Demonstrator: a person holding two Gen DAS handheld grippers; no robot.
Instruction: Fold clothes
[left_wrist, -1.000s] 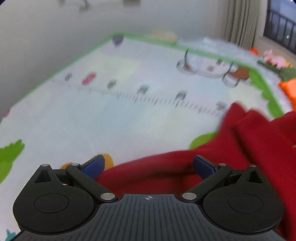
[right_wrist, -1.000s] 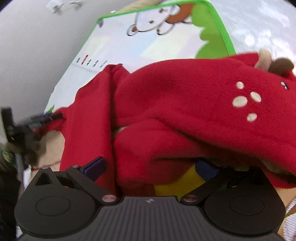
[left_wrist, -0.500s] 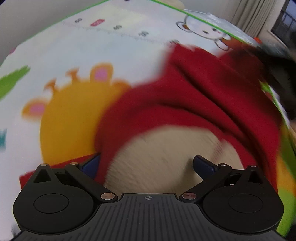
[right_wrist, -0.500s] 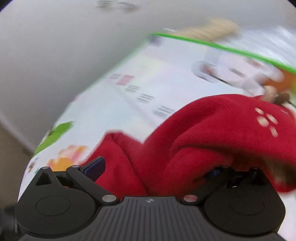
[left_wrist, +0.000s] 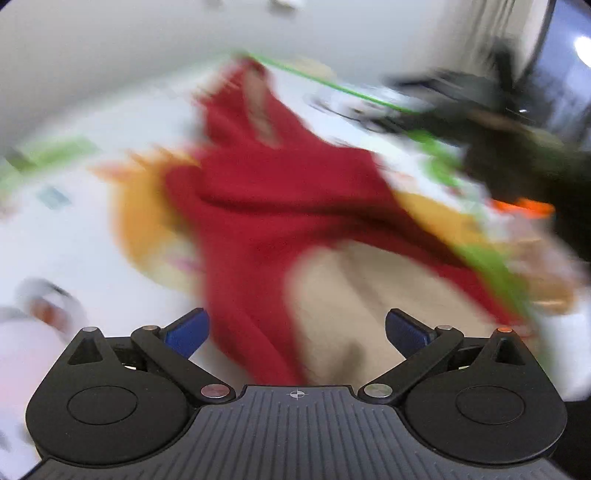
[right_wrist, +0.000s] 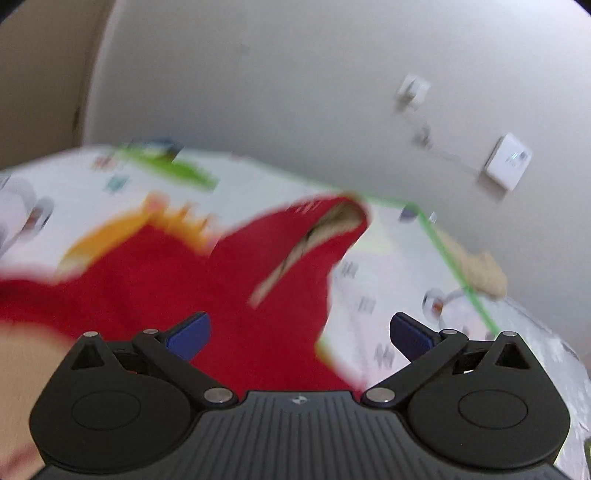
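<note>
Left wrist view: a red fleece garment lies on the play mat straight ahead of the spread left hand-held gripper.

The garment fills the centre of the frame, its beige lining showing low between the two blue fingertips, which are wide apart and grip nothing. Its long axis runs from the lower centre up to a narrow end at the upper centre, near the mat's green border. In the right wrist view the same red fleece garment sits at lower left, its narrow end with a beige opening pointing to the upper right; the right hand-held gripper is likewise spread and empty, its left fingertip over the red cloth, its right one over bare play mat. Both views are motion-blurred.
</note>
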